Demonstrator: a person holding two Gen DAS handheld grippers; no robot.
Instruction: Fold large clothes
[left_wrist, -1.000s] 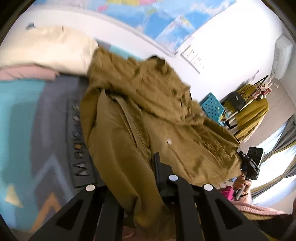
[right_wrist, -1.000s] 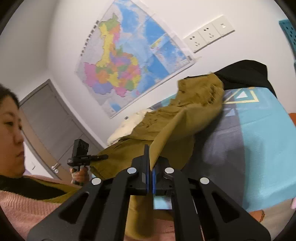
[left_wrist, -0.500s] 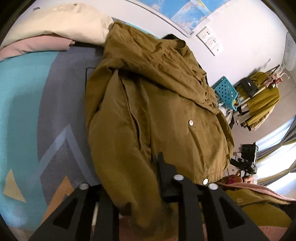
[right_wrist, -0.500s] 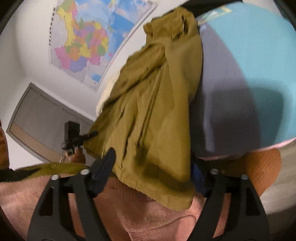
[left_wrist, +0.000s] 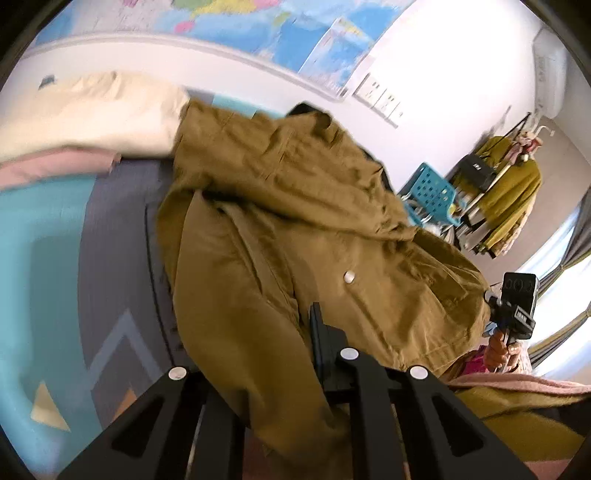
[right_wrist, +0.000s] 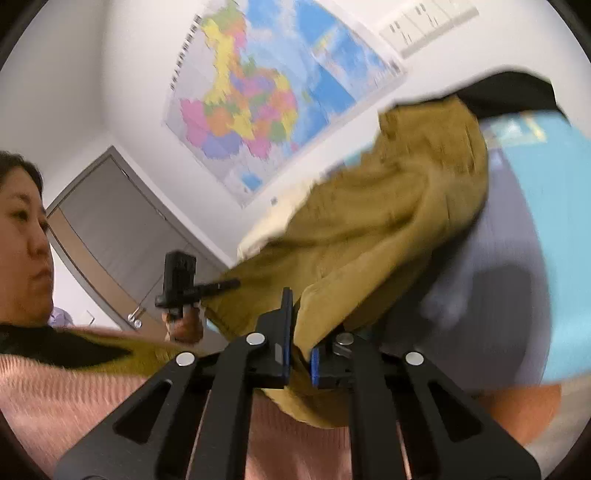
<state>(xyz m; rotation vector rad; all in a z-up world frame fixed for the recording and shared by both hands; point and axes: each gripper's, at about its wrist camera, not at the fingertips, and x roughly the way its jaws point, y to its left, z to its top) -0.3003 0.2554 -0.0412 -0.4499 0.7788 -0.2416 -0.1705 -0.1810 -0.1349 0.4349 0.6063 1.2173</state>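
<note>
A: Jacket?
B: Olive jacket (left_wrist: 280, 236) lies spread on the blue-grey bedspread (left_wrist: 51, 258), hem at near edge.
A: Right gripper (right_wrist: 300, 354)?
B: Jaws just closed, narrow, pinching jacket hem.
A: Left gripper (left_wrist: 295, 354)?
B: Also just closed, narrow; jacket fabric between the fingers.

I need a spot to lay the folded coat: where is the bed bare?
Bare: the teal and grey bedspread left of the olive-brown jacket. Crowded: the cream pillow and pink blanket at the wall, the jacket across the middle.
</note>
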